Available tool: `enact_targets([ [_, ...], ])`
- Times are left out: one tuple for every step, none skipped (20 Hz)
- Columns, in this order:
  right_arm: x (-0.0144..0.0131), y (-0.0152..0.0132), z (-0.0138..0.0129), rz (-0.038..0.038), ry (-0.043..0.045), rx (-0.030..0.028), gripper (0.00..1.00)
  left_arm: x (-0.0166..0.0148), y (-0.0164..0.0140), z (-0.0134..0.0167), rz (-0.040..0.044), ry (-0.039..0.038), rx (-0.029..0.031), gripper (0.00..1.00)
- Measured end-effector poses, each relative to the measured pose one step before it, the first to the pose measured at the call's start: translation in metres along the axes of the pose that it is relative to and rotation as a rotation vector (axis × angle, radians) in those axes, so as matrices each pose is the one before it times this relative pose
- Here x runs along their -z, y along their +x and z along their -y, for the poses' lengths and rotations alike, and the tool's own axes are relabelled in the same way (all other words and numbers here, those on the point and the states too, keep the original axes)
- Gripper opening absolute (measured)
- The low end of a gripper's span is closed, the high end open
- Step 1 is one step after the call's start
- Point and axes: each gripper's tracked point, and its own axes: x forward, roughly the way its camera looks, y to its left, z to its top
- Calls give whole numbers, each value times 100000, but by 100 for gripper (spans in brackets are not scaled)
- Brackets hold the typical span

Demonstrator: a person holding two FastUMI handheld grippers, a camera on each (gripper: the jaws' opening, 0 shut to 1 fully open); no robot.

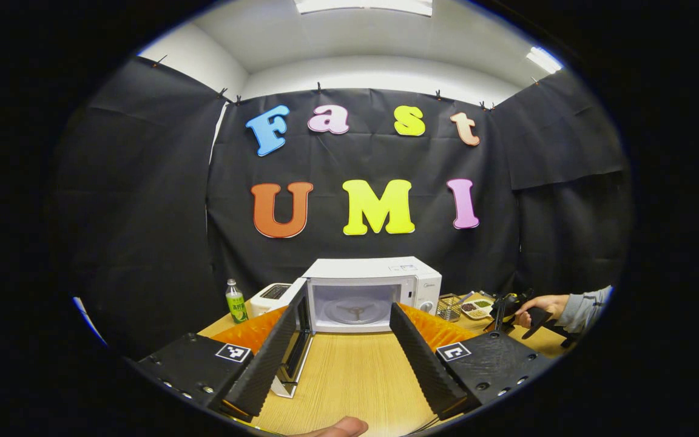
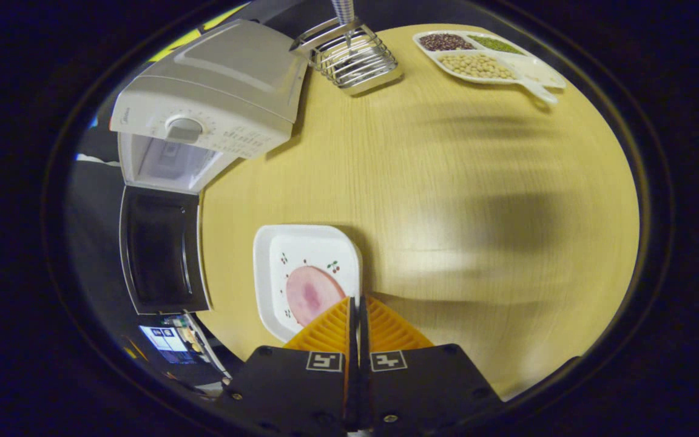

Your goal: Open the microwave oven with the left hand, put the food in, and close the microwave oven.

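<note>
Right gripper view shows me my right gripper [image 2: 355, 303] pinched on a white plate [image 2: 270, 255] holding ham [image 2: 308, 292], while my left gripper [image 1: 346, 321] gapes empty before the open microwave [image 1: 380, 285].

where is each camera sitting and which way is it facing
Left gripper view: rides the left gripper, facing level across the table at the open microwave; its spread fingers show, and a person's hand farther off.
Right gripper view: rides the right gripper, looking down at the plate with food; its closed fingers sit at the plate's edge.
Shared: microwave, table, sectioned tray, wire rack.
</note>
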Motion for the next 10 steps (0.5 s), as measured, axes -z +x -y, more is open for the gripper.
enact_targets([
  [159, -339, -543, 1446, 155, -895, 4, -87, 14, -104, 434, 399, -55, 95],
  [240, -550, -332, 1419, 92, -910, 4, 35, -145, -17, 330, 149, 192, 95],
  [-39, -210, -467, 1606, 627, -624, 4, 84, -94, -7, -49, -30, 308, 95],
  [-18, -243, -642, 1244, 132, -1191, 4, 179, -184, -75, 14, 44, 484, 95],
  [107, -249, -917, 922, 299, -1712, 4, 96, -196, -130, 205, 347, 248, 95],
  [301, -86, -830, 620, -696, -1621, 4, -37, -107, -285, 353, 410, -41, 95],
  [144, 177, -844, 412, -701, -997, 4, 91, -219, -308, -62, 214, -206, 95],
  [276, 176, -761, 650, -7, -892, 4, 156, -118, -356, 112, 108, -227, 95],
  [236, 371, -1008, 426, 330, -1214, 4, 52, -164, -397, 239, 38, -304, 95],
  [210, 453, -1283, 597, 649, -1468, 4, 18, -229, -492, 267, 5, -383, 95],
])
